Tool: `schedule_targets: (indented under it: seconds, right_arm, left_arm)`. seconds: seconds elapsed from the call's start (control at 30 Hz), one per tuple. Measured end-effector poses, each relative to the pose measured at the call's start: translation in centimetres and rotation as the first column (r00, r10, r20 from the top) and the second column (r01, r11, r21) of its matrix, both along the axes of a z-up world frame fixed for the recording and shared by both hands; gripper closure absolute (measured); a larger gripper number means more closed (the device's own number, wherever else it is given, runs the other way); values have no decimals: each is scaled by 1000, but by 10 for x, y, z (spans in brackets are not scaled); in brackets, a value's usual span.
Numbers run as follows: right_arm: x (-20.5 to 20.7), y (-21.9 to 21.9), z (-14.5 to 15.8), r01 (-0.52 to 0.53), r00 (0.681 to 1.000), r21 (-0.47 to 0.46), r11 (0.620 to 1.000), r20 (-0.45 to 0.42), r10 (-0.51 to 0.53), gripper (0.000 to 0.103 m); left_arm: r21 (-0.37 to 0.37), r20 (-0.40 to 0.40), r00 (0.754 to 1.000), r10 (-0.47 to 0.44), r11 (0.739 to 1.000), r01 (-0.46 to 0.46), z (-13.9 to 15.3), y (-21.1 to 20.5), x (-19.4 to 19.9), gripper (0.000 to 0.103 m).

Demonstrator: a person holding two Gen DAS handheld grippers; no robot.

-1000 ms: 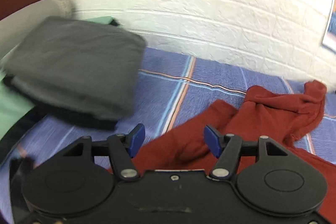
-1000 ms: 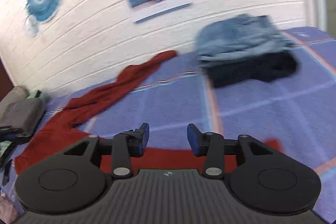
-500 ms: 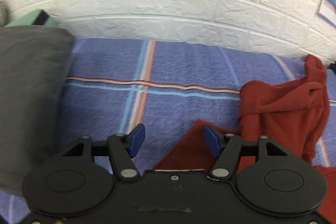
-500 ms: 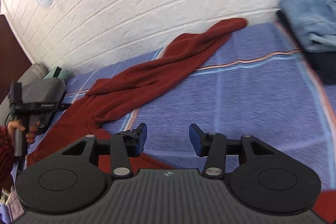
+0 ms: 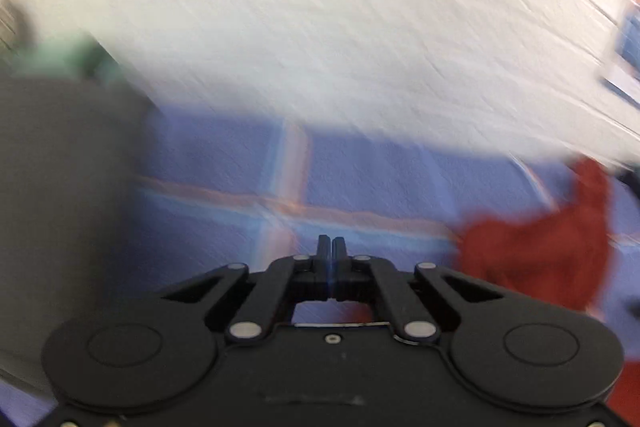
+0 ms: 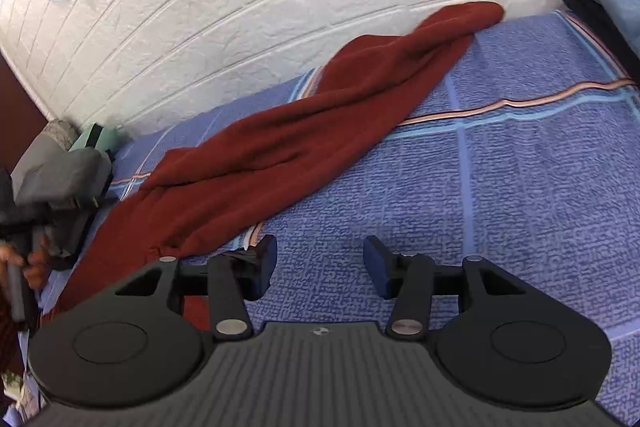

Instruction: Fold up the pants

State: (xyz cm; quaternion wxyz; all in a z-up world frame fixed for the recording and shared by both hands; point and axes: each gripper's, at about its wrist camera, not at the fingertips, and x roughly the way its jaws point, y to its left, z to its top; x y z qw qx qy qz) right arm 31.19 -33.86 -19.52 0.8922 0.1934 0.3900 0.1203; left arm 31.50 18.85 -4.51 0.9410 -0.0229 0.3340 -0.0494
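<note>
Bedding (image 6: pixel 520 187) in blue with striped lines is backed by a white brick-pattern wall (image 6: pixel 240 7). Red pants (image 6: pixel 280 155) are stretched from 8 o'clock to 1 o'clock in the right view. Right gripper (image 6: pixel 320 261) jaws are opening, nothing between. Left gripper (image 5: pixel 331 247) jaws are closed, empty. Grey folded clothes (image 6: pixel 60 175) are stacked at 9 o'clock.
</note>
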Motion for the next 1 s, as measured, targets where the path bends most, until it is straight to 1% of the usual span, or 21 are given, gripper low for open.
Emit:
schedule_targets:
  seconds: [0.07,0.1,0.13,0.17,0.2,0.27,0.3,0.33,0.37,0.4,0.5,0.6,0.67,0.7,0.73,0.77,0.8,0.83,0.87,0.93,1.0]
  right_arm:
    - [1,0,-1,1,1000,0,1000,0,-1,16]
    - [1,0,-2,4,1000,2,1000,0,-4,16]
    - [3,-1,-2,8,1000,6,1000,1,-8,16]
    - [3,-1,-2,13,1000,9,1000,1,-13,16]
    - [4,-1,-2,16,1000,11,1000,0,-16,16]
    - [4,0,-2,11,1000,11,1000,3,-11,14]
    - [5,0,-3,9,1000,8,1000,2,-9,14]
    - [6,0,-4,10,1000,7,1000,0,-10,14]
    - [6,1,-5,11,1000,7,1000,1,-11,14]
    - [6,1,-5,13,1000,7,1000,2,-13,13]
    - [5,1,-4,9,1000,4,1000,3,-9,12]
    - [4,0,-4,13,1000,8,1000,2,-13,12]
    - [4,0,-5,22,1000,15,1000,4,-22,12]
    - [4,1,-6,25,1000,17,1000,5,-25,11]
    - [3,1,-6,28,1000,18,999,9,-28,10]
    - [3,2,-6,30,999,17,999,12,-30,9]
    - [2,3,-6,29,999,14,999,14,-29,9]
    - [2,3,-6,28,999,12,1000,16,-28,8]
    - [1,4,-6,27,999,11,1000,17,-27,8]
    - [0,4,-5,24,1000,10,1000,17,-24,8]
    - [-2,4,-4,16,1000,9,1000,15,-16,8]
  left_arm:
    - [25,47,993,108,994,-110,10,15,6,103]
    - [12,55,984,167,986,-168,12,25,11,103]
    - [-6,51,979,197,980,-197,13,33,14,103]
    - [-34,28,983,183,983,-182,12,39,17,103]
    - [-74,-24,992,120,990,-121,8,41,20,103]
    - [-116,-111,994,8,993,-21,-6,34,21,96]
    - [-102,-139,990,-34,995,20,-13,27,19,83]
    - [-92,-153,986,-72,994,58,-20,20,19,66]
    - [-95,-158,983,-93,992,79,-26,14,18,60]
    - [-108,-166,979,-119,989,102,-31,8,16,57]
    - [-183,-201,962,-187,971,151,-44,-3,19,56]
    - [-172,-212,951,-224,967,189,-53,-16,22,50]
    - [-162,-214,947,-237,965,205,-55,-24,20,51]
    - [-169,-220,940,-259,960,225,-51,-28,20,55]
    - [-167,-223,932,-286,953,253,-51,-33,12,55]
    - [-134,-220,928,-301,952,277,-51,-40,7,57]
    - [-99,-213,928,-306,952,291,-49,-45,1,62]
    - [-75,-205,931,-303,953,294,-49,-49,-2,72]
    - [-72,-199,936,-290,957,281,-49,-51,-6,75]
    - [-60,-173,952,-253,967,246,-43,-50,-11,88]
    - [-59,-111,972,-206,978,201,-27,-42,-16,89]
